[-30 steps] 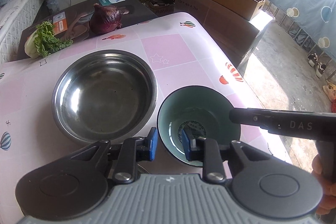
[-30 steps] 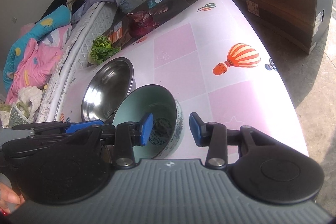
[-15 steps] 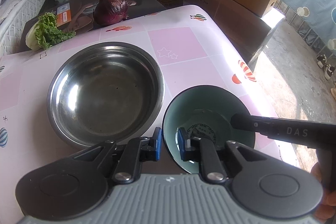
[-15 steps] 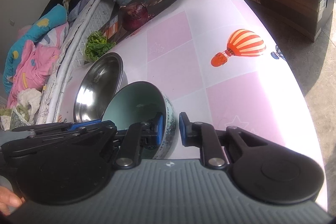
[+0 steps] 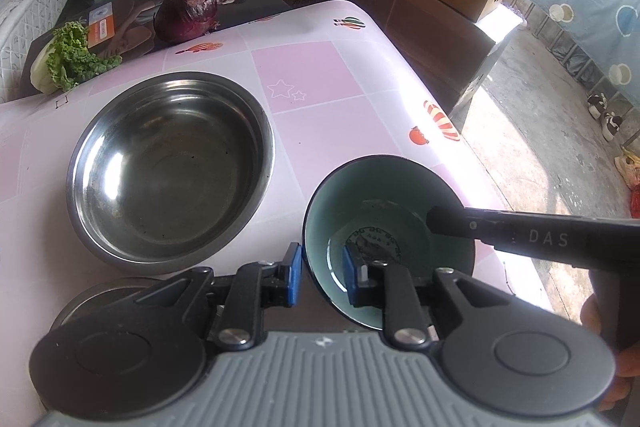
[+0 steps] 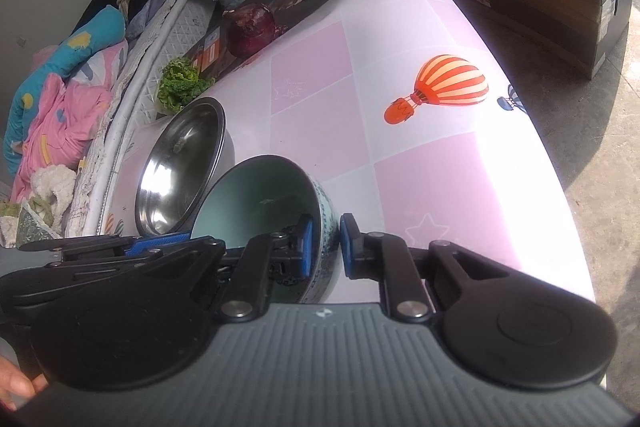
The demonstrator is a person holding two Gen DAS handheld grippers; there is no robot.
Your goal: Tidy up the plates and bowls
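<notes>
Table [image 5: 328,75], pink check cloth with balloon print, carries everything.

Steel bowl [image 5: 168,167]: largest dish, upright, empty, left of centre in the left wrist view. A flat steel plate [image 5: 108,287] shows partly under its near edge, mostly hidden by the left claw body.

Green ceramic bowl [image 5: 384,203]: smaller, just beside the steel bowl and near the table's right edge, rims close; contact cannot be told.

Left claw [image 5: 322,273]: straddles the green bowl's near-left rim, 1 pad inside, 1 outside. Jaws just eased apart slightly; a gap shows at the outer pad, so not clamped.

Right claw [image 6: 325,245]: clenched on the same bowl's wall at the opposite side.

Judgement: likely step is nesting the green bowl in the steel bowl. Left claw should clamp first. Then lift level, clear the steel rim, centre, lower slowly. Glazed wall may slip.
</notes>
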